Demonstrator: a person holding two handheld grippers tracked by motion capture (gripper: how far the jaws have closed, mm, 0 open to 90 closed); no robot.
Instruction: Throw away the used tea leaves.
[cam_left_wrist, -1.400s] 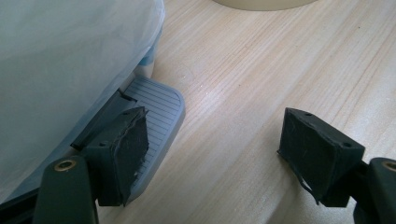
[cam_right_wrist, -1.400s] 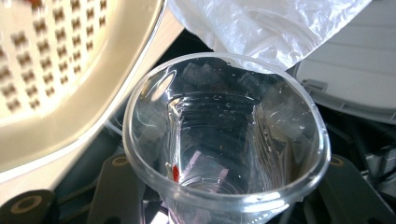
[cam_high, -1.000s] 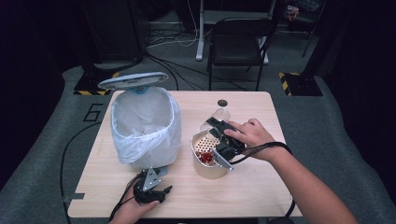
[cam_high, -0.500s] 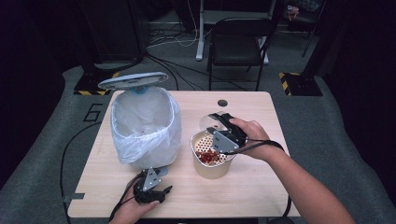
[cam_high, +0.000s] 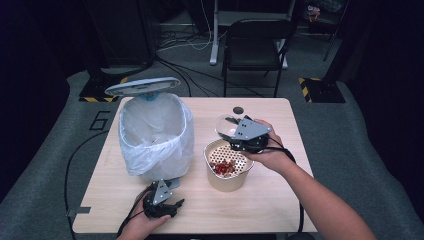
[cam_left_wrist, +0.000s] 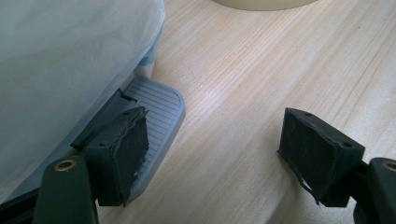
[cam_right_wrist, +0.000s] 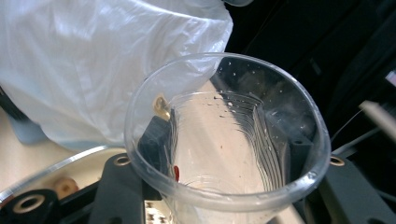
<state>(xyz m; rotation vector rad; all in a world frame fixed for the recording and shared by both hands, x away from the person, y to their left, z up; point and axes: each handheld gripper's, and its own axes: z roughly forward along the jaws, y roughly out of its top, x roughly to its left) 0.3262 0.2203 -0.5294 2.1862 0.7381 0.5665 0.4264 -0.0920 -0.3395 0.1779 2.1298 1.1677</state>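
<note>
The right gripper (cam_high: 239, 136) holds a clear plastic cup (cam_right_wrist: 224, 140) clamped between its jaws, one jaw on each side of the cup wall; the cup lies tipped on its side, its rim pointing towards the lined bin (cam_high: 155, 135). Cup and gripper hang just above the far rim of the strainer bowl (cam_high: 229, 165), which contains red pieces. The left gripper (cam_left_wrist: 212, 154) rests low on the table (cam_high: 280, 200), jaws wide apart and empty, one jaw over the bin's grey pedal (cam_left_wrist: 156, 100)
</note>
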